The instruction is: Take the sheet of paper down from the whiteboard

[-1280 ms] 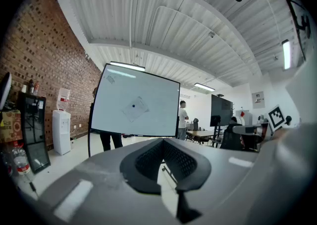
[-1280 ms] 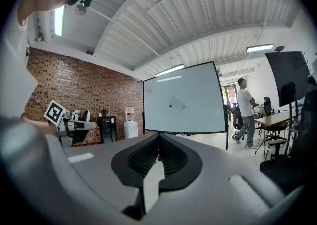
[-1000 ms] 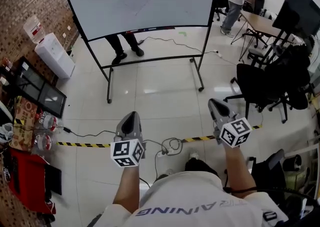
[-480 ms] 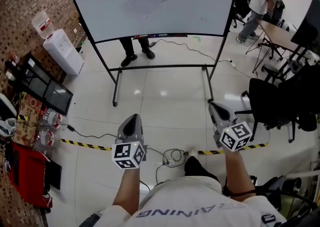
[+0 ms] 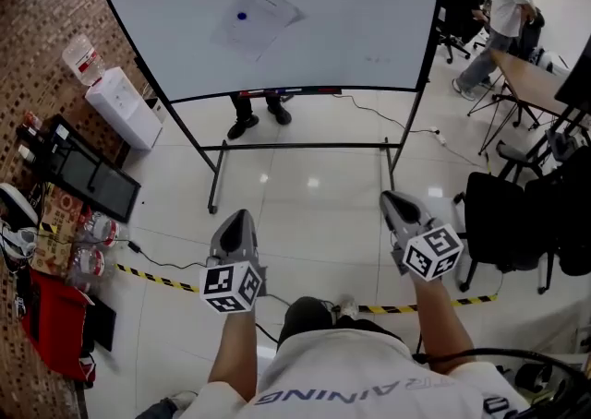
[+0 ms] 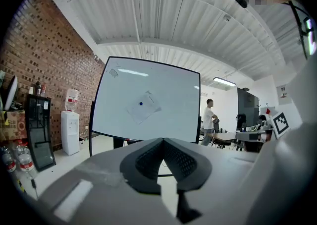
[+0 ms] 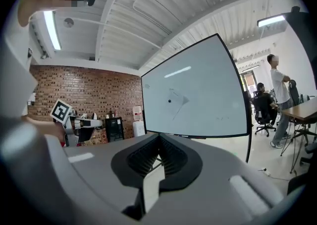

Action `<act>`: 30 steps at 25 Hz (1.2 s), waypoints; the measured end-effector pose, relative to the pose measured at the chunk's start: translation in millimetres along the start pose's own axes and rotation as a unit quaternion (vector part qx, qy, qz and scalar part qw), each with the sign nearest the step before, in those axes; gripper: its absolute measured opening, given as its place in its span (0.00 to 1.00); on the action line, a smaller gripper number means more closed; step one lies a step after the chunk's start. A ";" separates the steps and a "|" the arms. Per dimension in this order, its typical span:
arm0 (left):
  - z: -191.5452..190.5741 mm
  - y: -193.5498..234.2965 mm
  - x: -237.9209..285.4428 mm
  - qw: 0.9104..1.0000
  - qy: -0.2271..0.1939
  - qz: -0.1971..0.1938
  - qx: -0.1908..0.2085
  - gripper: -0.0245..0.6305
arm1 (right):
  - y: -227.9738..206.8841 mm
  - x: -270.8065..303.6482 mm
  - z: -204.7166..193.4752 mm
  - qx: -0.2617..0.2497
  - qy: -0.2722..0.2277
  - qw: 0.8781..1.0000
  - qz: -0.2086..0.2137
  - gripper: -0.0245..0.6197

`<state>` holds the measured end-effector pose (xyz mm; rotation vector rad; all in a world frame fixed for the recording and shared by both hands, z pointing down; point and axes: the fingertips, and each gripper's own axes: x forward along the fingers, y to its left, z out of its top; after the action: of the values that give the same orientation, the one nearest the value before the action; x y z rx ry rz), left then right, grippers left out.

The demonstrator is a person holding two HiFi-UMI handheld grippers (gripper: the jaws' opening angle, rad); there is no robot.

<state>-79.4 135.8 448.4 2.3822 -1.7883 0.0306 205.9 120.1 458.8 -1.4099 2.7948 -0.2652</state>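
A white sheet of paper (image 5: 257, 18) hangs tilted on the rolling whiteboard (image 5: 369, 29), pinned by a small blue magnet (image 5: 242, 16). The sheet (image 6: 143, 109) also shows in the left gripper view, and the paper (image 7: 177, 101) in the right gripper view, far ahead of both. My left gripper (image 5: 235, 223) is shut and empty, held low over the floor, well short of the board. My right gripper (image 5: 397, 204) is shut and empty too, level with the left one. Both point toward the board.
A water dispenser (image 5: 125, 105) stands left of the board by the brick wall. Black monitors (image 5: 88, 177), bottles and a red bag line the left side. Yellow-black tape (image 5: 166, 279) and cables cross the floor. Black chairs (image 5: 499, 223), a table and people (image 5: 503, 16) are at right; legs (image 5: 245, 113) show behind the board.
The whiteboard has grown larger and lower in the head view as I walked toward it. Both grippers stayed shut and kept their places in front of me.
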 end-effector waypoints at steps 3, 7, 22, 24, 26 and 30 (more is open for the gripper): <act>5.1 -2.6 14.4 1.000 -0.001 0.005 0.003 0.04 | -11.8 11.4 -1.5 0.007 0.001 1.000 0.010 0.05; 5.7 3.8 29.6 1.000 0.002 0.010 0.007 0.04 | -15.7 29.2 -6.9 0.011 0.006 1.000 0.024 0.05; 53.5 127.0 232.4 0.999 -0.023 -0.019 0.026 0.04 | -73.9 263.3 55.3 -0.024 -0.025 0.999 0.024 0.05; 61.8 151.9 261.5 0.999 -0.024 -0.019 0.029 0.04 | -79.8 300.9 62.4 -0.021 -0.032 0.999 0.020 0.05; 73.3 170.7 287.9 0.999 -0.026 -0.022 0.030 0.04 | -87.7 330.9 71.5 -0.021 -0.038 0.999 0.015 0.05; 93.8 188.6 324.7 0.998 -0.030 -0.032 0.035 0.04 | -105.8 371.3 84.3 -0.019 -0.041 0.999 0.003 0.05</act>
<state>-175.0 -237.7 414.9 2.5140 -1.7626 0.0131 75.0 -250.7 419.7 -1.3848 2.7527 -0.1531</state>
